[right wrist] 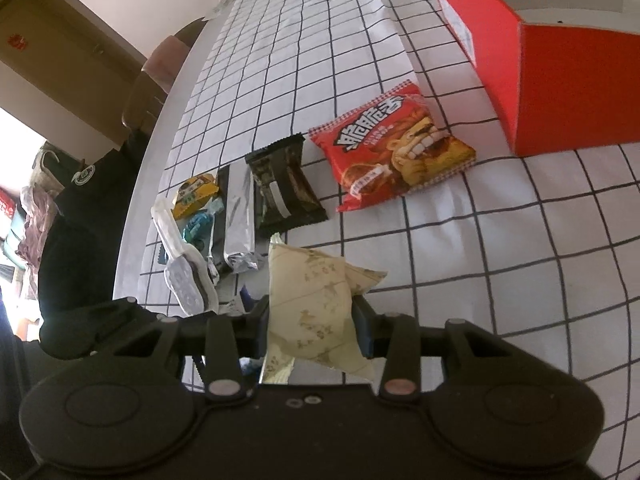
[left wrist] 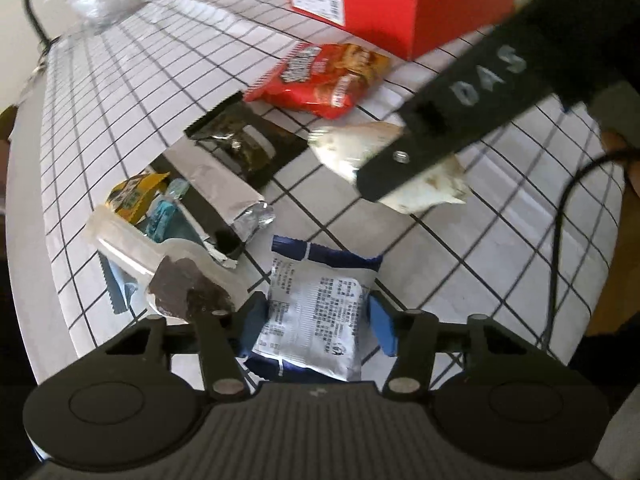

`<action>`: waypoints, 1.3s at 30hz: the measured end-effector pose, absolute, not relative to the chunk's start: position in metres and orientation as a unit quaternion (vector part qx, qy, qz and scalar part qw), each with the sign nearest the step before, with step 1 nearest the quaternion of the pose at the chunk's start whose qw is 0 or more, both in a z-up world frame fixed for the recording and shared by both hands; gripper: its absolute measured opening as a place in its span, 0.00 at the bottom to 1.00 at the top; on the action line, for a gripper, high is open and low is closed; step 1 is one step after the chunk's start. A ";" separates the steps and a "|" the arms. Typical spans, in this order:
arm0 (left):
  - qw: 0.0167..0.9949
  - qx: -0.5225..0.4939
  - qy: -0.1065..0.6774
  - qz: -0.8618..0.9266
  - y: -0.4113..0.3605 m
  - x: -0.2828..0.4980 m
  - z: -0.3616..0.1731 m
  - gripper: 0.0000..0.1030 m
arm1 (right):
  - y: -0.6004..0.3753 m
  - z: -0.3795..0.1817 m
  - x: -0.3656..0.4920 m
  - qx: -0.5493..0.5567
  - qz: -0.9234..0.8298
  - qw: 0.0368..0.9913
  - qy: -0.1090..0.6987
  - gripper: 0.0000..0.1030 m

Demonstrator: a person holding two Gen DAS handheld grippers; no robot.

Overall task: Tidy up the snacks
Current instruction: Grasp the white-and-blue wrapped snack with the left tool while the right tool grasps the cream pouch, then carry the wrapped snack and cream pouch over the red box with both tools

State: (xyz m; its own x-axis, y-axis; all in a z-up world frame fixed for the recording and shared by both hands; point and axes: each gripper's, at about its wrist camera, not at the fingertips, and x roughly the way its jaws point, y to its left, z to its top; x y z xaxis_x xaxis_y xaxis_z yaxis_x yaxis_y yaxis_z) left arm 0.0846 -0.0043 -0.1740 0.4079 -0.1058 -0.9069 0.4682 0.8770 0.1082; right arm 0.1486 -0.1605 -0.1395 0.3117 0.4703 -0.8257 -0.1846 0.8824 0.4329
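Both tongs are busy over a white cloth [right wrist: 520, 260] ruled with thin dark lines: the right gripper [right wrist: 314, 320] is pinching a soft cream packet [right wrist: 316, 304] held above the cloth, while the left gripper [left wrist: 316, 312] is straddling a blue-and-white packet [left wrist: 316, 312] lying on the cloth, its blue pads [left wrist: 382, 324] at the wrapper's edges, and whether they are pressing I cannot tell. Farthest off, a boxy red carton [right wrist: 560, 92] is sitting at the cloth's edge. Near it a glossy red crisp bag [right wrist: 394, 152] is lying flat, puffed. Beside that, a dark serrated packet [right wrist: 286, 188] and a crinkled silver foil bar [right wrist: 240, 224] are lying side by side, crowding a small yellow sachet [right wrist: 196, 196].
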 end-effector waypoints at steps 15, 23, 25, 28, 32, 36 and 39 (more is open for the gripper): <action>0.842 -0.025 0.535 -0.064 0.020 0.088 -0.161 0.45 | -0.199 -0.107 0.137 0.092 0.180 0.848 0.489 0.38; 0.848 -0.082 0.522 -0.032 0.021 0.088 -0.145 0.44 | -0.229 -0.083 0.137 0.080 0.176 0.868 0.457 0.38; 0.852 -0.092 0.514 -0.029 0.017 0.088 -0.136 0.44 | -0.236 -0.075 0.139 0.075 0.177 0.873 0.447 0.38; 0.861 -0.102 0.498 -0.030 0.011 0.091 -0.120 0.44 | -0.247 -0.064 0.143 0.070 0.177 0.882 0.432 0.38; 0.874 -0.098 0.475 -0.034 -0.007 0.101 -0.096 0.44 | -0.265 -0.050 0.152 0.068 0.177 0.891 0.414 0.38; 0.885 -0.092 0.454 -0.046 -0.032 0.117 -0.075 0.44 | -0.282 -0.038 0.163 0.061 0.177 0.898 0.397 0.38; 0.890 -0.086 0.444 -0.053 -0.051 0.131 -0.062 0.44 | -0.295 -0.030 0.173 0.051 0.175 0.904 0.387 0.38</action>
State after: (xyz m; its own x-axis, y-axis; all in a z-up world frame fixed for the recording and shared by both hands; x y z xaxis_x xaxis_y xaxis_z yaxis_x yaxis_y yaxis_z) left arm 0.1307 -0.0509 -0.0619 0.5995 -0.1710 -0.7819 0.0183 0.9796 -0.2002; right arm 0.1727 -0.2945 -0.0297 0.6394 0.3564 -0.6813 -0.2775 0.9333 0.2277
